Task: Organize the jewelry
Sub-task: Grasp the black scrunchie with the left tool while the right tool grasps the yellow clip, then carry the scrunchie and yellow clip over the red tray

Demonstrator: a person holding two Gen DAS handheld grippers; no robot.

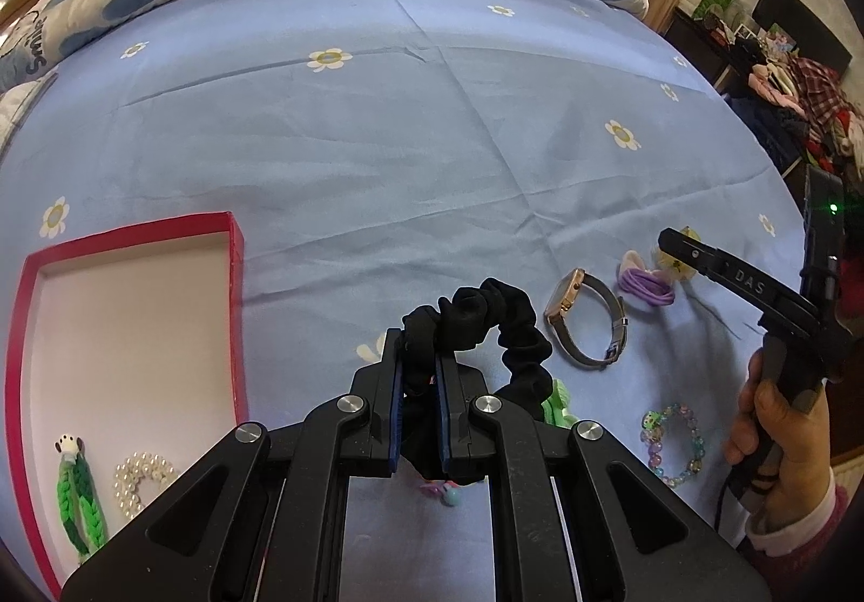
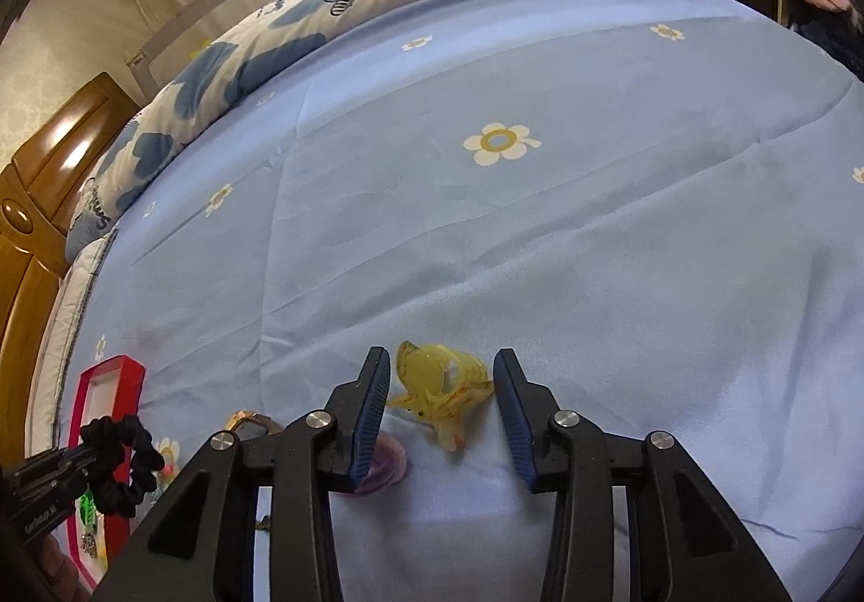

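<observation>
In the left wrist view, the left gripper is clenched on a black scrunchie, soft, light and floppy, dangling above the bedsheet just right of the red box. In the right wrist view, the right gripper stands spread around a yellow hair claw lying on the sheet; it looks rigid, slick and brittle, best pinched across its body.

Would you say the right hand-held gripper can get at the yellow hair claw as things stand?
Probably yes. The right hand-held gripper is open, with the yellow hair claw lying on the bedsheet between its fingers; nothing blocks it. The purple hair tie lies beside the left finger.
</observation>
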